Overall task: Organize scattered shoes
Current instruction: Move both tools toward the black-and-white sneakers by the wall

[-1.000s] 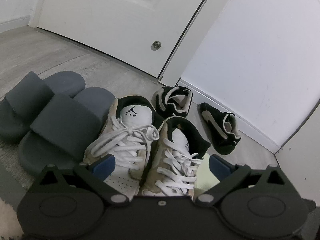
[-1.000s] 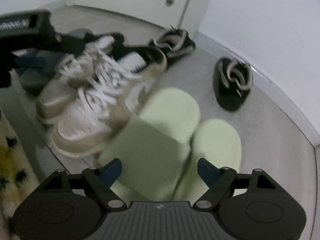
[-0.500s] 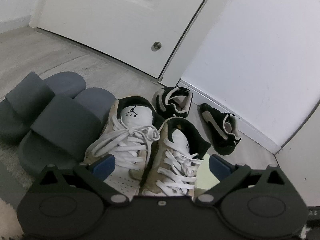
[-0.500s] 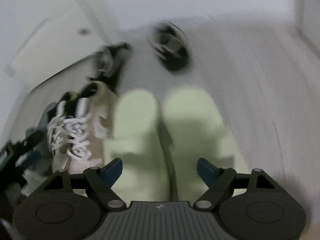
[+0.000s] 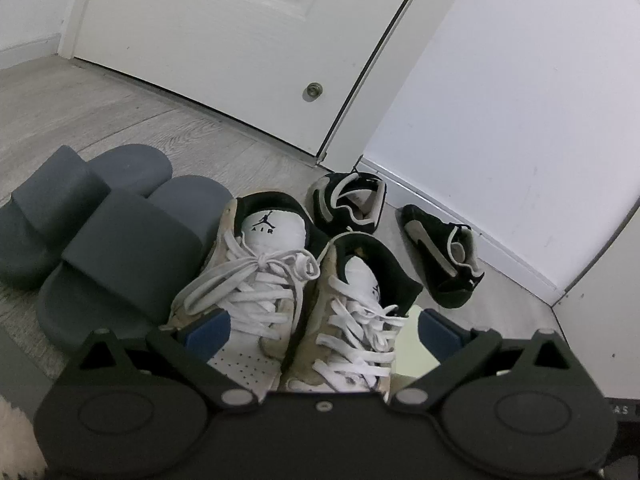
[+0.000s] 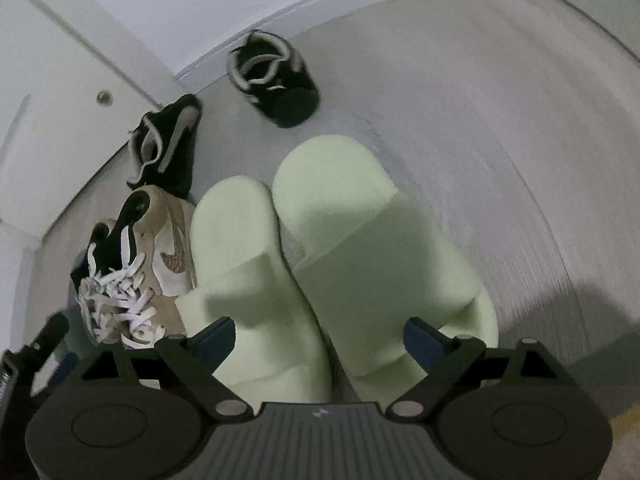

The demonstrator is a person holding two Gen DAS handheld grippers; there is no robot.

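Observation:
Two tan-and-white high-top sneakers (image 5: pixel 256 276) (image 5: pixel 356 320) stand side by side under my open left gripper (image 5: pixel 320 330). Left of them lie two dark grey slides (image 5: pixel 108 240). Two black sneakers (image 5: pixel 352 204) (image 5: pixel 444 252) lie apart near the baseboard. In the right wrist view, a pair of pale green slides (image 6: pixel 360 248) lies side by side beneath my open right gripper (image 6: pixel 316 334). The tan sneaker (image 6: pixel 156 264) sits to their left, and the black sneakers (image 6: pixel 168 140) (image 6: pixel 276 80) are farther off by the wall.
A white door (image 5: pixel 224 40) with a low round stopper (image 5: pixel 314 90) and a white wall (image 5: pixel 520 100) with baseboard close off the far side. A fluffy rug edge (image 5: pixel 16 448) shows at lower left. Grey wood floor (image 6: pixel 460 100) extends right of the green slides.
The right gripper swung its view round and now sits squarely over the green slides, which lie neatly paired. The left gripper stayed still over the tan sneakers.

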